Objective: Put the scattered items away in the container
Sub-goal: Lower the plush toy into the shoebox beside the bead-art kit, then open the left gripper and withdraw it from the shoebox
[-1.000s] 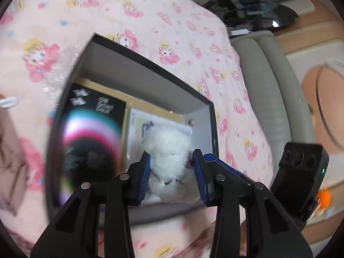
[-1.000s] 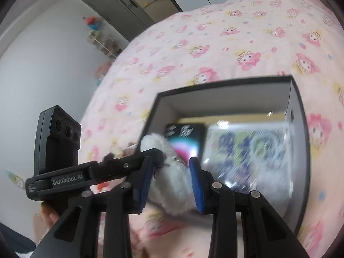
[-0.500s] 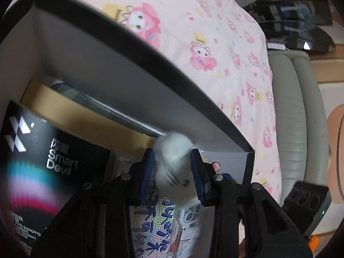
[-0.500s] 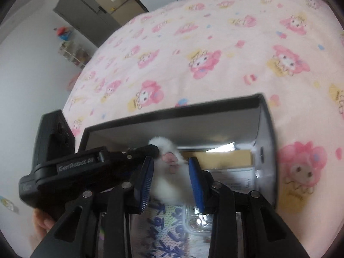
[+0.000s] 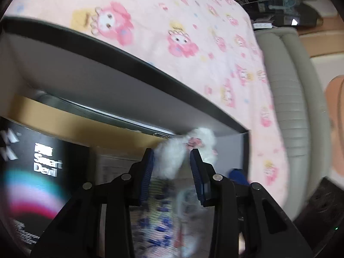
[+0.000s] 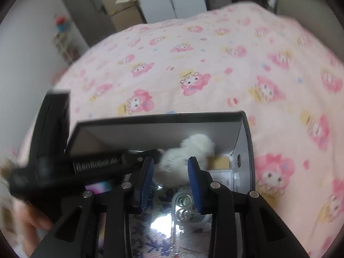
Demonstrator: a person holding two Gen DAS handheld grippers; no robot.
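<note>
A white fluffy plush toy hangs inside the black box with grey walls, near its far right corner. My left gripper has the toy between its blue pads, and its jaws are closing on it. My right gripper is shut on the same toy from the other side. The left gripper reaches in from the left in the right wrist view. One blue pad of the right gripper shows in the left wrist view.
In the box lie a black "Smart Devil" carton, a brown cardboard box and a shiny blue-printed packet. The box sits on a pink cartoon-print blanket. A grey padded bed edge runs on the right.
Both grippers have sunk with the toy from over the box's near edge to deep inside it, by the far right corner. The left jaws have narrowed a little.
</note>
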